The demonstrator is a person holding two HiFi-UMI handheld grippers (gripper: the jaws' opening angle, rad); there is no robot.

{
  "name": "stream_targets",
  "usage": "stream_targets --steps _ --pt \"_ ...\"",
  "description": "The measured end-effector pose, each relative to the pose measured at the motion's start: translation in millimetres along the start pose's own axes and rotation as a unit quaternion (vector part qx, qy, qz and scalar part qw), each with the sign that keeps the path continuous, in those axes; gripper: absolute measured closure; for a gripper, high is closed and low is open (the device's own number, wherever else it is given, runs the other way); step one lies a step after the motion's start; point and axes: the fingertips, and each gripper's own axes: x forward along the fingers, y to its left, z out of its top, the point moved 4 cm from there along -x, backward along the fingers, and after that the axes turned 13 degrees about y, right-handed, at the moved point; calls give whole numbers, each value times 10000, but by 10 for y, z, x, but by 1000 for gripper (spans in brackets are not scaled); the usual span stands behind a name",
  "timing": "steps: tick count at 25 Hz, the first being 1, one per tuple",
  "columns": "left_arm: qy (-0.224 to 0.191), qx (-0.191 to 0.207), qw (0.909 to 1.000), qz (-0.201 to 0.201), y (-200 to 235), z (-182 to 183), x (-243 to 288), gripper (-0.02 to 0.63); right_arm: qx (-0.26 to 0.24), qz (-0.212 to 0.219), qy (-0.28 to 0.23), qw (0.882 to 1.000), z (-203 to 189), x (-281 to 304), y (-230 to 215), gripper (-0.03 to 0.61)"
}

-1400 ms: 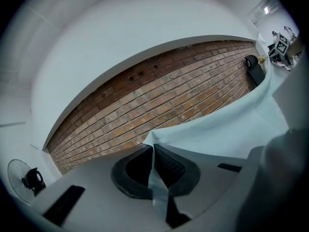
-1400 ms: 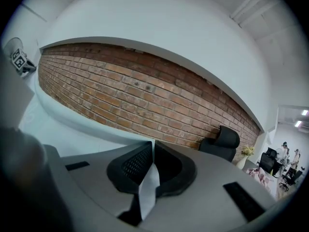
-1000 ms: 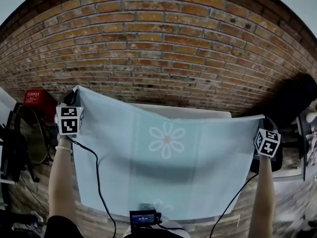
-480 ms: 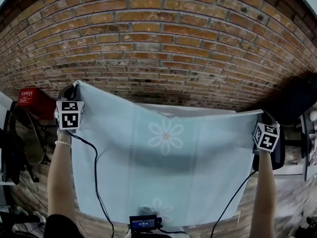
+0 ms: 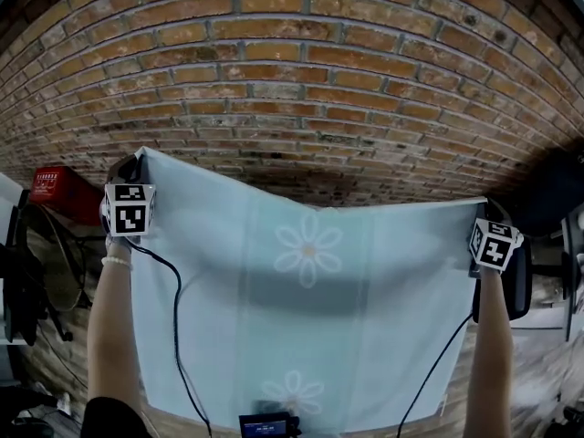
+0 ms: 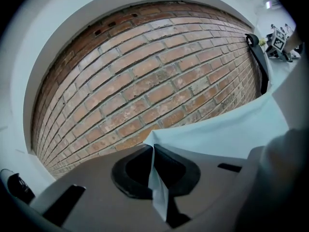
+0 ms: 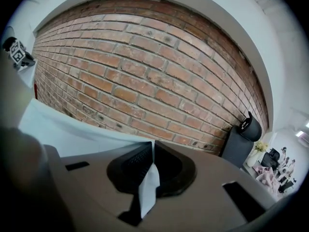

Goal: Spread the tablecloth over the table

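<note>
A pale blue tablecloth [image 5: 301, 327] with white daisy prints hangs spread between my two grippers in front of the brick wall. In the head view my left gripper [image 5: 137, 160] holds its upper left corner and my right gripper [image 5: 483, 205] its upper right corner. The left gripper view shows that gripper [image 6: 152, 148] shut on a fold of the cloth [image 6: 227, 134], which runs off to the right. In the right gripper view the jaws of that gripper [image 7: 152, 154] pinch the other corner, with the cloth [image 7: 63, 129] stretching away to the left. The table is hidden behind the cloth.
A brick wall [image 5: 292, 89] fills the background. A red box [image 5: 57, 186] sits at the left beside dark equipment [image 5: 20, 290]. A black chair [image 5: 516, 286] stands at the right, also visible in the right gripper view as the chair [image 7: 239, 146].
Both grippers have carried the stretched cloth forward and down. The white table edge that showed above the cloth's top edge is now covered. Both grips are unchanged.
</note>
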Motion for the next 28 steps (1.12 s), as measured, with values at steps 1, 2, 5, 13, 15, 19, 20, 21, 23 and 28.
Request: stream_targets --steps 1,2,5,13,15,19,20,21,23,28 --pt "-9 6 10000 -7 -2 24 32 600 -15 -10 18 10000 15 37 7 545" --pt "-12 7 10000 -15 -6 41 64 600 -29 -12 40 10000 22 74 14 545" --pt "-17 35 10000 -46 -10 75 162 600 -72 -40 116 9999 24 179 17 545" --pt "92 35 9999 -63 -109 0 463 600 -90 -121 251 9996 -64 452 49 545" --pt "220 113 9996 -130 -182 -76 549 600 -172 -67 348 9992 -119 537 101 545" --pt "436 280 9984 -246 -322 -202 694 600 -556 146 650 9962 -225 715 238 543" --pt "486 325 9980 -258 -356 -231 730 600 -623 177 712 9954 -258 752 259 543" --pt "534 355 9976 -268 -386 -259 768 600 -654 195 778 9946 -296 787 269 543" --pt "618 377 9970 -292 -410 -325 837 600 -656 228 919 9933 -372 858 292 543" --pt "749 327 9952 -541 -475 -480 946 598 -717 492 1066 9905 -505 962 421 541"
